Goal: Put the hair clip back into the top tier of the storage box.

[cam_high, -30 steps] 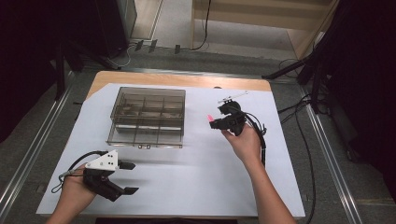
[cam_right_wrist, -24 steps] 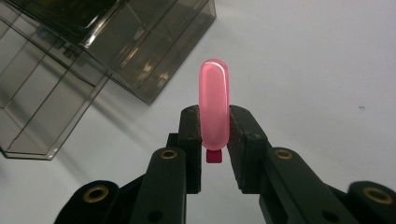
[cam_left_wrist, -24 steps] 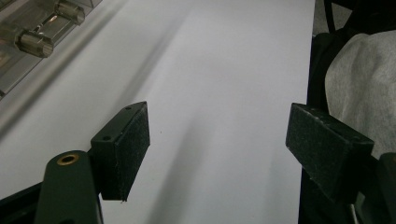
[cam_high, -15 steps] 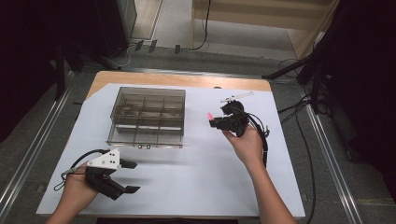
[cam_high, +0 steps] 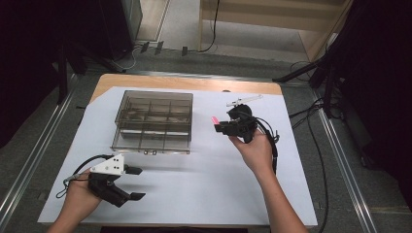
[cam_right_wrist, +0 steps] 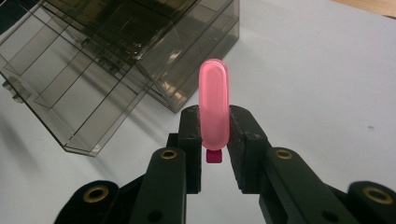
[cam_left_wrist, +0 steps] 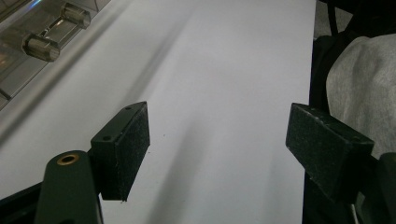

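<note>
- The right gripper (cam_high: 219, 127) had its jaws pinching a small pink translucent piece (cam_right_wrist: 214, 105), rounded at the top with a darker pink stub below the pads. In the high view the piece (cam_high: 213, 120) showed as a pink speck at the gripper's left tip, above the white sheet (cam_high: 209, 184), just right of the organizer box (cam_high: 153, 121).
- The box, smoky clear plastic with divided compartments, sat on the far left part of the sheet; from the right gripper view its near corner (cam_right_wrist: 184, 100) lay just beyond the piece.
- The left gripper (cam_high: 133, 183) rested near the front left edge with jaws spread wide and nothing between them; its pads (cam_left_wrist: 133, 140) framed bare paper.
- Judged step: carrying the piece toward a compartment of the box.
- To do it well, the grip looked narrow and low on the piece, so the hold should stay firm and the wrist steady to stop it pivoting.
- The piece should clear the box wall before descending, then go down into one cell, not onto a divider.
- Whether the lid was open I could not tell; the free left gripper could steady the box if it slid.
- A thin white stick (cam_high: 244, 100) lay on the far right, clear of the path.
</note>
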`<act>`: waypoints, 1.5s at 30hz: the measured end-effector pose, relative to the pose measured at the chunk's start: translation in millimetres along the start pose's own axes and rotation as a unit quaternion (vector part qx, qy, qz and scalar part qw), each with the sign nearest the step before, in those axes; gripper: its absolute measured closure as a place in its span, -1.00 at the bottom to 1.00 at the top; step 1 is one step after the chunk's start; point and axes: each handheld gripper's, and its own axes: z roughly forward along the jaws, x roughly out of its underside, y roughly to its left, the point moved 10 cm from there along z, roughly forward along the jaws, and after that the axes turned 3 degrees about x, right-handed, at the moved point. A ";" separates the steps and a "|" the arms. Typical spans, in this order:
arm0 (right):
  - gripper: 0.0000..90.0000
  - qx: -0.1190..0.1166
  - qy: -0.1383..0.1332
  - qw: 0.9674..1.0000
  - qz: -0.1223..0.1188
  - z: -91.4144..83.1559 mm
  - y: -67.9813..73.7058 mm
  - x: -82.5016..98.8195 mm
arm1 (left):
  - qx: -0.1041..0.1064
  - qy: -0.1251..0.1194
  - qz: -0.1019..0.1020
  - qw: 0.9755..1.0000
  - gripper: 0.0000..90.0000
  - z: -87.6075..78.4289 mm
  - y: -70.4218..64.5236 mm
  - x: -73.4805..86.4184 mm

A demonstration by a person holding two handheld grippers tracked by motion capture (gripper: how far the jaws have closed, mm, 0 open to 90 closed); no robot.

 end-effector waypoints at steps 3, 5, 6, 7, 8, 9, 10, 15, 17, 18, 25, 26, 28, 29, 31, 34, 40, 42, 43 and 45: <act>0.71 -0.003 0.000 1.000 -0.003 0.2 3.6 -1.0 | -0.001 -0.001 -0.001 1.000 -0.49 -0.2 0.1 0.4; 0.71 -0.003 0.001 1.000 -0.006 0.3 6.1 -1.5 | -0.002 -0.001 -0.001 1.000 -0.49 -0.8 0.2 0.5; 0.71 -0.003 0.001 1.000 -0.006 0.3 6.1 -1.5 | -0.002 -0.001 -0.001 1.000 -0.49 -0.8 0.2 0.5; 0.71 -0.004 0.000 1.000 -0.010 0.8 9.0 -2.2 | -0.002 -0.001 -0.001 1.000 -0.49 -1.3 0.5 0.5; 0.71 -0.004 0.000 1.000 -0.010 0.8 9.0 -2.2 | -0.002 -0.001 -0.001 1.000 -0.49 -1.3 0.5 0.5; 0.71 -0.006 0.001 1.000 -0.013 0.9 12.1 -2.4 | -0.002 -0.002 -0.001 1.000 -0.49 -1.2 0.6 0.4; 0.71 -0.006 0.001 1.000 -0.013 0.9 12.1 -2.4 | -0.001 -0.001 -0.001 1.000 -0.49 -1.1 0.5 0.4; 0.71 -0.010 0.001 1.000 -0.021 1.5 19.6 -3.3 | 0.000 -0.003 -0.002 1.000 -0.49 -0.5 -0.1 -0.3; 0.71 -0.011 0.001 1.000 -0.021 1.6 20.9 -3.3 | 0.000 -0.005 -0.002 1.000 -0.49 -0.7 -0.2 -0.7; 0.70 -0.012 0.001 1.000 -0.023 1.8 22.2 -3.4 | 0.000 -0.004 -0.002 1.000 -0.49 -0.8 -0.3 -0.6; 0.70 -0.021 0.001 0.999 -0.034 4.3 32.4 -4.8 | -0.001 -0.004 -0.001 1.000 -0.49 -2.1 -0.1 0.0; 0.70 -0.023 0.004 0.999 -0.037 5.4 36.1 -4.5 | -0.001 -0.005 -0.001 1.000 -0.49 -2.2 -0.2 -0.1; 0.70 -0.024 0.005 0.999 -0.040 6.2 38.9 -4.6 | -0.001 -0.004 -0.001 1.000 -0.49 -2.4 -0.4 0.0; 0.71 -0.027 0.004 0.999 -0.043 6.7 40.5 -4.8 | -0.001 -0.004 -0.001 1.000 -0.49 -2.4 -0.4 0.0; 0.70 -0.027 0.005 0.999 -0.044 7.1 41.9 -4.9 | -0.002 -0.003 -0.001 1.000 -0.49 -2.5 -0.3 0.2; 0.70 -0.031 0.007 0.998 -0.050 8.8 47.6 -4.7 | -0.001 -0.006 -0.002 1.000 -0.49 -3.2 -0.4 -0.2; 0.70 -0.037 0.010 0.997 -0.060 12.0 57.7 -4.9 | -0.001 -0.012 -0.005 1.000 -0.49 -4.5 -0.6 -0.5; 0.71 -0.040 0.010 0.997 -0.063 13.0 61.7 -5.2 | 0.000 -0.012 -0.004 1.000 -0.49 -4.5 -0.8 -0.4; 0.71 -0.041 0.010 0.997 -0.066 13.6 63.4 -5.5 | -0.001 -0.011 -0.004 1.000 -0.49 -4.4 -1.1 -0.2; 0.71 -0.041 0.008 0.997 -0.068 13.9 66.4 -6.3 | -0.001 -0.012 -0.004 1.000 -0.49 -4.6 -1.2 0.1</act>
